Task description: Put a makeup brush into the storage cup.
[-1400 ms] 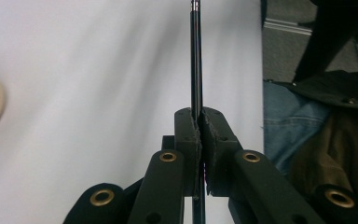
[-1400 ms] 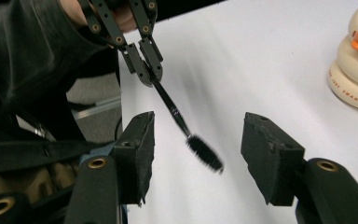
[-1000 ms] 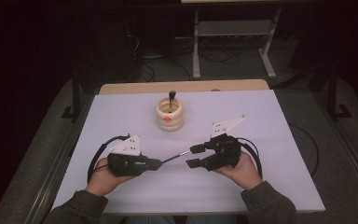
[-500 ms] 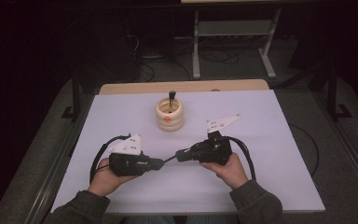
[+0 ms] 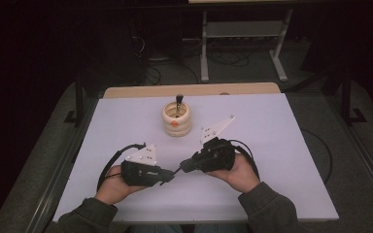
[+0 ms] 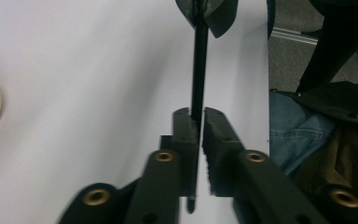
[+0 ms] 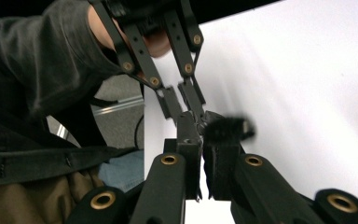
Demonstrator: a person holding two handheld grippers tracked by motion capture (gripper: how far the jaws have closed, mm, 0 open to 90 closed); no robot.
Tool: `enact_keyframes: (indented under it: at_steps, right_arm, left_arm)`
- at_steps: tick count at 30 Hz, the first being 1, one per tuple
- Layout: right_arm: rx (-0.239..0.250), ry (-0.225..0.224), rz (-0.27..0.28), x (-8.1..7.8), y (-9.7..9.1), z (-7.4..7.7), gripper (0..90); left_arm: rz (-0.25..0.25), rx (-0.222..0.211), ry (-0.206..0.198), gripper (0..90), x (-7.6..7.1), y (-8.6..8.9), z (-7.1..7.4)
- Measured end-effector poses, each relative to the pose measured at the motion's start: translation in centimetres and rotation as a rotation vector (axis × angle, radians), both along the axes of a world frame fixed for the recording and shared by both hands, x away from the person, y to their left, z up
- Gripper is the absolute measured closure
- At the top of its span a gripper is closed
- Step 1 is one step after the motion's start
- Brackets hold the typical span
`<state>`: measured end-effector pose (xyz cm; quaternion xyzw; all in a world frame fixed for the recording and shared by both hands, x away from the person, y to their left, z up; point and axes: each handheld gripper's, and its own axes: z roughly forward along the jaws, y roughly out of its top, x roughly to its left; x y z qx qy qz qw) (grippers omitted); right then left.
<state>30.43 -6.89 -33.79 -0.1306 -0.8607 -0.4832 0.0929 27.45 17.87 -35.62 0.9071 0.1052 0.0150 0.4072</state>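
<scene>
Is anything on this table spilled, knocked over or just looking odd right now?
Nothing stands out. The cream holder stands upright on the white table with one dark tool in it. The left tongs and right tongs both grip a thin black stick between them.

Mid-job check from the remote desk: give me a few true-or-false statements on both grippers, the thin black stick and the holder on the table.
1. The left gripper has its fingers shut on a thin black stick. True.
2. The right gripper hangs open, away from the stick. False: it is shut on the stick's other end, facing the left gripper.
3. The round cream holder stands on the white table beyond both grippers. True.
4. The holder lies tipped on its side. False: it stands upright, with a dark tool sticking up out of it.
5. The stick rests inside the holder. False: it spans between the two grippers, apart from the holder.
</scene>
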Motion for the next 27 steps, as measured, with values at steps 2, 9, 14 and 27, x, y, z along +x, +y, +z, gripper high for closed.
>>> enact_keyframes:
  at_steps: [2, 9, 14, 27]
  right_arm:
    - [0.003, 0.005, -0.006, -0.02, 0.04, 0.03, 84.0]
    - [0.094, 0.001, -0.073, 0.08, -0.30, -0.48, 74.2]
    - [0.118, 0.002, -0.089, -0.01, -0.26, -0.44, 78.3]
    - [0.043, -0.023, -0.096, 0.24, -0.19, -0.11, 84.8]
  left_arm:
    - [0.007, -0.005, 0.000, 85.3, 0.02, 0.01, 0.00]
    - [0.049, -0.050, -0.009, 85.9, 0.36, 0.70, 0.01]
    - [0.062, -0.069, -0.012, 86.0, 0.34, 0.72, 0.01]
    - [0.108, -0.036, -0.043, 74.1, 0.01, 0.74, -0.49]
